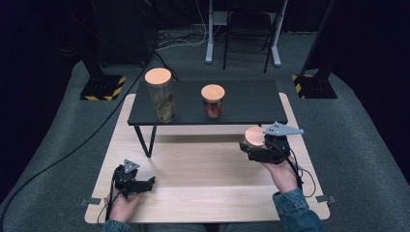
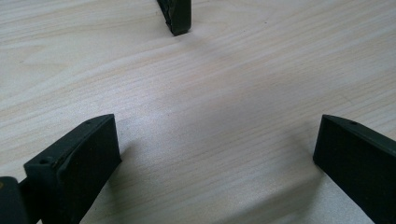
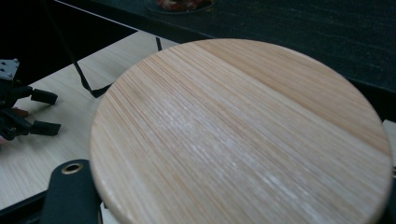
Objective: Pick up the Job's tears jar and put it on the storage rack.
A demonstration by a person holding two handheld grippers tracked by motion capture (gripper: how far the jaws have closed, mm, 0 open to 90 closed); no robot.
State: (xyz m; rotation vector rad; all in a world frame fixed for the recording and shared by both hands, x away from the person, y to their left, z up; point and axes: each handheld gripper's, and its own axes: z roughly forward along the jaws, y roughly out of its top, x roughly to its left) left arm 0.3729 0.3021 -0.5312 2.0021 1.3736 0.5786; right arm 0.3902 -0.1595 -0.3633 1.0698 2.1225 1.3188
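Right gripper (image 1: 255, 145): closed on a jar with a round wooden lid (image 1: 254, 136), held at about 4 o'clock on the light wooden table (image 1: 203, 169), just in front of the right end of the dark raised shelf (image 1: 241, 99). In the right gripper view the lid (image 3: 243, 135) sits flat and level, grain running diagonally; one black jaw edge shows at 7 o'clock under the lid rim. Jar body below the lid is hidden by the gripper, so contents cannot be told. The person's right hand (image 1: 283, 174) comes in from 5 o'clock, denim sleeve (image 1: 297, 208) behind it.

Left gripper (image 1: 145, 182): jaws spread wide, nothing between them. It rests low over the table at about 8 o'clock, well apart from the right gripper. Left gripper view: both black jaws at the lower corners, bare wood grain (image 2: 210, 116) between, a foot of the shelf leg (image 2: 176, 16) at 12 o'clock. Left hand (image 1: 124, 203) at 7 o'clock.

Outward, on the shelf: tall jar (image 1: 161, 96) with wooden lid at 11 o'clock, pale brownish contents; short jar (image 1: 213, 102) at 12 o'clock, reddish contents, also lidded. Both upright, well apart from each other. The short jar stands nearest the held jar
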